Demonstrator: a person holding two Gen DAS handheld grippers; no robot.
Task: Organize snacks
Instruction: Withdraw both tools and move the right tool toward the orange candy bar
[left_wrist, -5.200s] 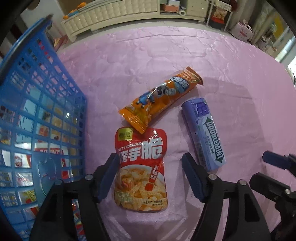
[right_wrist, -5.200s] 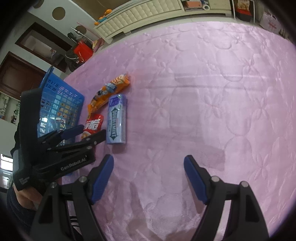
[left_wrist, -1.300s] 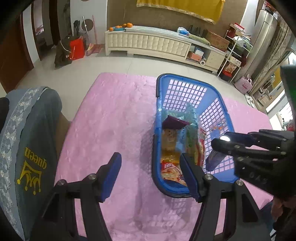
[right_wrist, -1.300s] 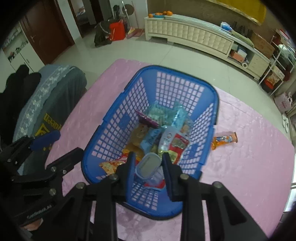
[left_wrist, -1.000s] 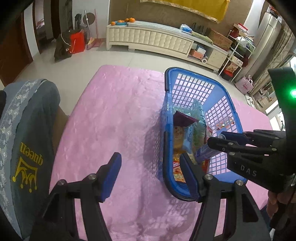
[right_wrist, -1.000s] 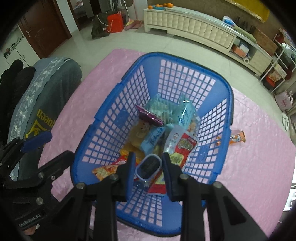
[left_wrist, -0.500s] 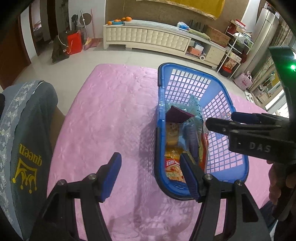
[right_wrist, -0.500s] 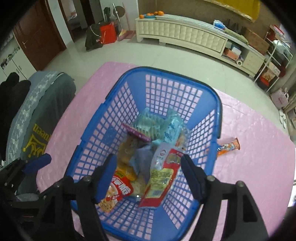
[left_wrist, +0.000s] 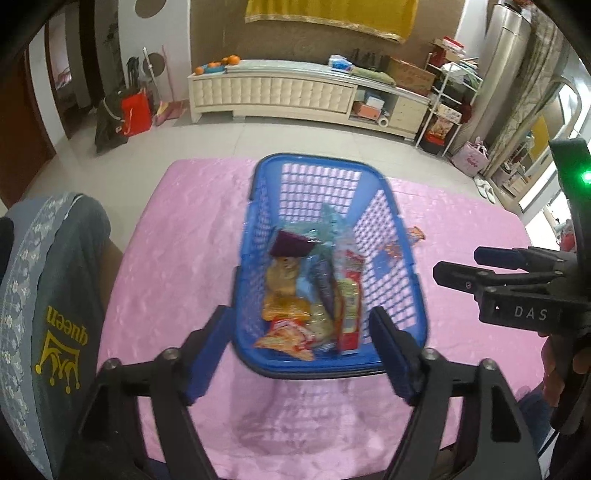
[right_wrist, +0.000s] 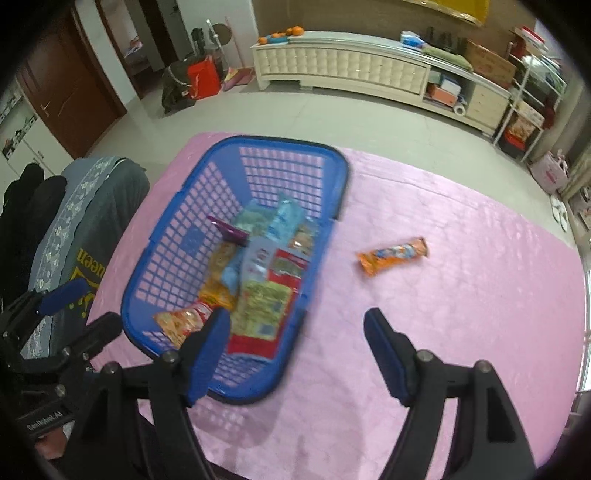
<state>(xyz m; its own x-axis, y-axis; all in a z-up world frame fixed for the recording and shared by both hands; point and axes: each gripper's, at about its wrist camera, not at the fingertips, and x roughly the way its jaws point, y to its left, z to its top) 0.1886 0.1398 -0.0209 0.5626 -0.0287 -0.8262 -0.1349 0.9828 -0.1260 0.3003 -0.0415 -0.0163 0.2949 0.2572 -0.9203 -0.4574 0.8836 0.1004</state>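
A: Where did the snacks sit at that moment?

B: Most were piled in the blue plastic basket (right_wrist: 236, 258) on the pink quilted desk (right_wrist: 461, 295). In the right wrist view the basket lay toward 10 o'clock from the picture's centre, and one orange snack bar (right_wrist: 393, 254) lay alone on the cloth at about 1 o'clock, near the basket's right wall but apart from it.

A: What was inside the basket?

B: A red and green pouch (right_wrist: 264, 306) leaned against the right wall, with an orange-red crisp packet (right_wrist: 184, 321) at the near end, a purple wrapper (right_wrist: 227, 229) and pale blue packets (right_wrist: 286, 214) farther back. The frame was blurred, so I could not read the labels.

A: And from the left wrist camera?

B: The basket (left_wrist: 325, 266) sat nearly dead centre, running toward 12 o'clock. The tip of the orange bar (left_wrist: 416, 233) peeked out past its right rim, at roughly 2 o'clock.

A: How did the tongs stand?

B: The left tongs (left_wrist: 301, 352) were spread wide with nothing between the blue pads, which framed the basket's near end from above. The right tongs (right_wrist: 295, 354) were just as wide apart and empty, the left pad over the basket's near corner, the right pad over bare cloth. The right tongs (left_wrist: 517, 284) also showed at 3 o'clock in the left view.

A: Anything around the desk?

B: A grey garment printed "queen" (left_wrist: 55, 321) hung at 9 o'clock, and a cream cabinet (left_wrist: 288, 94) stood against the far wall at 12 o'clock.
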